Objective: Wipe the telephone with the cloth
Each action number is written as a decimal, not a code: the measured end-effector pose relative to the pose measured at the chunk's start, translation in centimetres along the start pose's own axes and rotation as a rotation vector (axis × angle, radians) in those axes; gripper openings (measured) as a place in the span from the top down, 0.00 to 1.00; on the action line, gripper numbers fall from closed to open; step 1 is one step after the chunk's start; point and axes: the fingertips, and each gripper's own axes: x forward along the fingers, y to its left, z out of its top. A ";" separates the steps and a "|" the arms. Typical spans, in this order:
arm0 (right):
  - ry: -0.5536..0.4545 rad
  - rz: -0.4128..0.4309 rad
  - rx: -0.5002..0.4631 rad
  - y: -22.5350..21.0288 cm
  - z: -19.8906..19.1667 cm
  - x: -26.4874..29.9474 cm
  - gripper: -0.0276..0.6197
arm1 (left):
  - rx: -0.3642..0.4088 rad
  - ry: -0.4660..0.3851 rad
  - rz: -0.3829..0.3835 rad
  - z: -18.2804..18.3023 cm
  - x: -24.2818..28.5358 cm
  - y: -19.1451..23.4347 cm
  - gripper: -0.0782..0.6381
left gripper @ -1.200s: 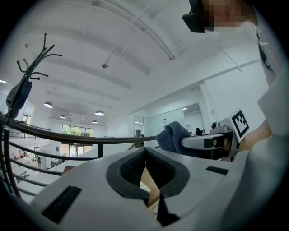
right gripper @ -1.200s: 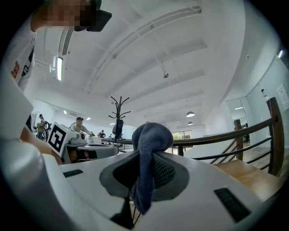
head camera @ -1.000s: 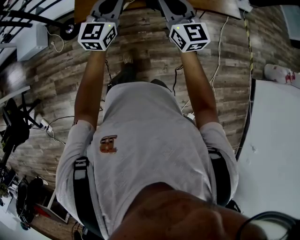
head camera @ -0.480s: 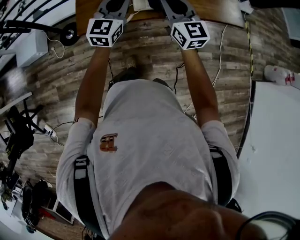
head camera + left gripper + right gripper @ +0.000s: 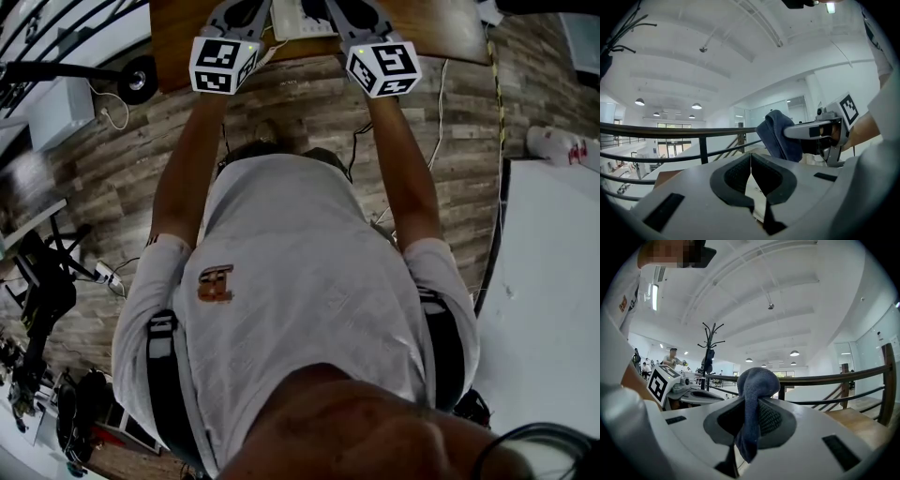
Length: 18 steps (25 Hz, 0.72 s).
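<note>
1. A wood-plank floor (image 5: 112, 187) spreads below and on the near side of the wooden table (image 5: 178, 23), which lies along the top edge of the head view.
2. A person in a grey shirt (image 5: 300, 300) stands at the table's near edge, both bare forearms stretched out over it.
3. A white surface (image 5: 553, 281) lies well to the right of the table, beside the person's right shoulder.
4. A dark railing (image 5: 670, 129) runs past the table's far side.
5. The left gripper (image 5: 750, 157) reaches over the table's near edge. Its jaws are pressed together pad to pad with nothing between them.
6. The right gripper (image 5: 754, 401) reaches over the same edge, just to the right of the left one and apart from it. Its jaws are clamped on the cloth.
7. A flat white device lies on the table between the two grippers, cut off by the top of the head view; this appears to be the telephone (image 5: 298, 17).
8. The dark blue cloth (image 5: 757, 380) is above the table in the right gripper's jaws, bunched into a round wad past the fingertips, with a tail hanging down between the pads.
</note>
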 end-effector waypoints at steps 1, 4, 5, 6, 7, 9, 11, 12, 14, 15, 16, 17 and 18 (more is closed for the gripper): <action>0.004 -0.001 -0.004 -0.2 -0.1 0.7 0.85 | 0.004 0.007 -0.005 -0.3 0.4 0.5 0.86; 0.021 -0.007 -0.010 -0.7 -0.7 2.8 0.85 | 0.008 0.030 -0.015 -1.2 1.4 2.3 0.86; 0.026 -0.008 -0.008 -0.8 -0.9 3.4 0.85 | 0.008 0.041 -0.019 -1.5 1.8 2.8 0.86; 0.031 -0.008 -0.003 -1.0 -1.1 3.9 0.85 | 0.009 0.053 -0.022 -1.9 2.1 3.2 0.86; 0.036 -0.005 0.006 -1.2 -1.3 4.4 0.85 | 0.009 0.067 -0.025 -2.2 2.5 3.6 0.86; 0.046 0.010 0.037 -1.5 -1.8 5.3 0.85 | 0.004 0.098 -0.027 -2.9 3.1 4.1 0.86; 0.066 0.028 0.072 -1.8 -2.4 6.0 0.85 | -0.010 0.130 -0.028 -3.5 3.8 4.3 0.86; 0.077 0.034 0.087 -2.1 -2.7 6.3 0.85 | -0.019 0.143 -0.031 -3.7 4.1 4.2 0.86; 0.098 0.043 0.102 -2.6 -3.2 7.0 0.85 | -0.036 0.170 -0.032 -4.2 4.8 4.2 0.86; 0.110 0.047 0.103 -2.8 -3.4 7.5 0.85 | -0.044 0.185 -0.028 -4.5 5.1 4.3 0.86; 0.125 0.054 0.101 -2.9 -3.7 7.9 0.85 | -0.052 0.204 -0.024 -4.9 5.3 4.4 0.85; 0.144 0.063 0.097 -3.0 -4.0 8.3 0.85 | -0.063 0.224 -0.019 -5.3 5.6 4.4 0.82; 0.165 0.074 0.092 -3.1 -4.4 8.6 0.85 | -0.075 0.246 -0.014 -5.8 5.9 4.3 0.79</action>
